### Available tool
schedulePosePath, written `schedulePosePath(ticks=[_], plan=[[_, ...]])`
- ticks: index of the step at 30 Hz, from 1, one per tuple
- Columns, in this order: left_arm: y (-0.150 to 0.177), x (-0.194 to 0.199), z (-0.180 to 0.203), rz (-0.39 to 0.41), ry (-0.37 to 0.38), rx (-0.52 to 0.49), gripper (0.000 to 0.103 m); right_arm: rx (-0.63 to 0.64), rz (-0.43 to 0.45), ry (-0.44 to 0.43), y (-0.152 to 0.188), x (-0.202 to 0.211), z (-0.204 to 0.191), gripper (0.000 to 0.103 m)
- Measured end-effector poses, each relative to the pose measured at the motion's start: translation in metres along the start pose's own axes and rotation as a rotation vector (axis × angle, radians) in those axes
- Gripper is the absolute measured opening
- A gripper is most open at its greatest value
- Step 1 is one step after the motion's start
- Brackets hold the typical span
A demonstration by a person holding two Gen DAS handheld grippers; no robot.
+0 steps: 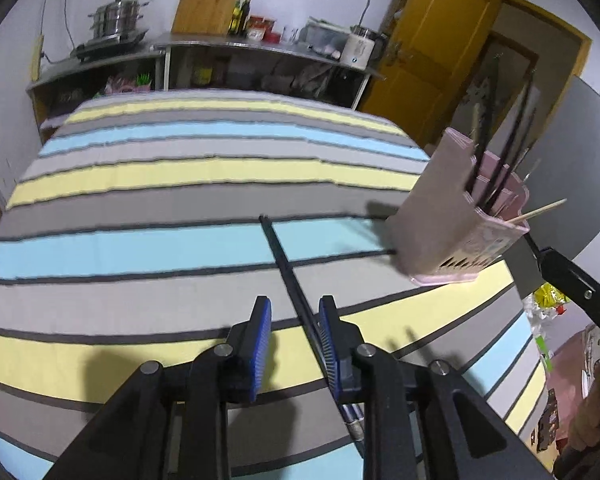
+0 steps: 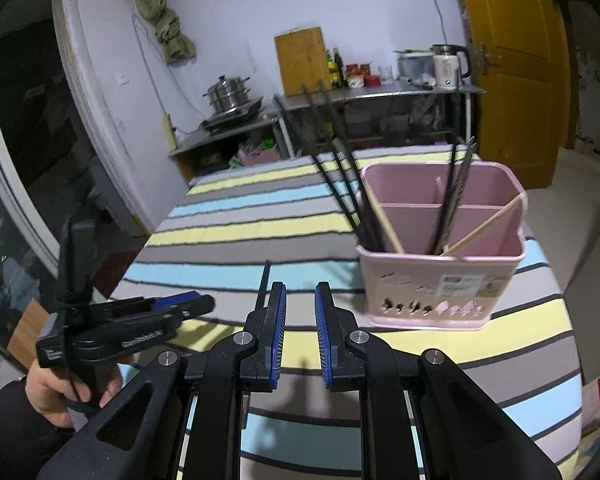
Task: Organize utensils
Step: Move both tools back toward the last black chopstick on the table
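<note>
Here black chopstick point(image 1: 283, 258) points away, lengthwise along right pad.

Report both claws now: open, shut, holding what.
Left claw: open, black chopstick lying loose between its pads.
Right claw: open, empty.

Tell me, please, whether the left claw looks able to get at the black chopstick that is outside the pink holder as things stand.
Probably yes: the black chopstick runs between the left claw's open fingers, close beside one pad, and nothing lies across it.
</note>
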State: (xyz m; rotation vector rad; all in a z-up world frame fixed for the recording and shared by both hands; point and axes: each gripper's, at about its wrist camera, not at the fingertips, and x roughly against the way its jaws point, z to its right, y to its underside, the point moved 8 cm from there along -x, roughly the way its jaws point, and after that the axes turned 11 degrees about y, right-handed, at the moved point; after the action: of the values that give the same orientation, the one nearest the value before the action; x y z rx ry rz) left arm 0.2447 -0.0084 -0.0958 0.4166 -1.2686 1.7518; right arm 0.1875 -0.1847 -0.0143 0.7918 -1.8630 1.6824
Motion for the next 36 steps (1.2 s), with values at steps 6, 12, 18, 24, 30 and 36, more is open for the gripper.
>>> schedulePosePath(ticks=[6,12,18,24,30,36], plan=[[0.01,-0.024,-0.009,-0.027,-0.003,0.03,0.03,0.029,-0.049,-0.022,0.015,-0.025,-0.015,0.015],[0.013,-0.039,-0.01,-0.037,-0.018,0.037,0.031,0.049,-0.091,-0.036,0.029,-0.044,-0.023,0.015],[0.014,-0.051,-0.013,-0.048,-0.035,0.038,0.031,0.042,-0.111,-0.039,0.032,-0.056,-0.021,0.015],[0.012,-0.057,-0.007,-0.019,-0.111,-0.049,0.034,0.033,-0.126,-0.036,0.035,-0.063,-0.018,0.015],[0.016,-0.054,-0.01,0.002,-0.184,-0.077,0.041,0.028,-0.135,-0.037,0.035,-0.067,-0.016,0.015],[0.017,-0.057,-0.008,-0.022,-0.231,-0.128,0.038,0.018,-0.143,-0.036,0.037,-0.07,-0.014,0.015]])
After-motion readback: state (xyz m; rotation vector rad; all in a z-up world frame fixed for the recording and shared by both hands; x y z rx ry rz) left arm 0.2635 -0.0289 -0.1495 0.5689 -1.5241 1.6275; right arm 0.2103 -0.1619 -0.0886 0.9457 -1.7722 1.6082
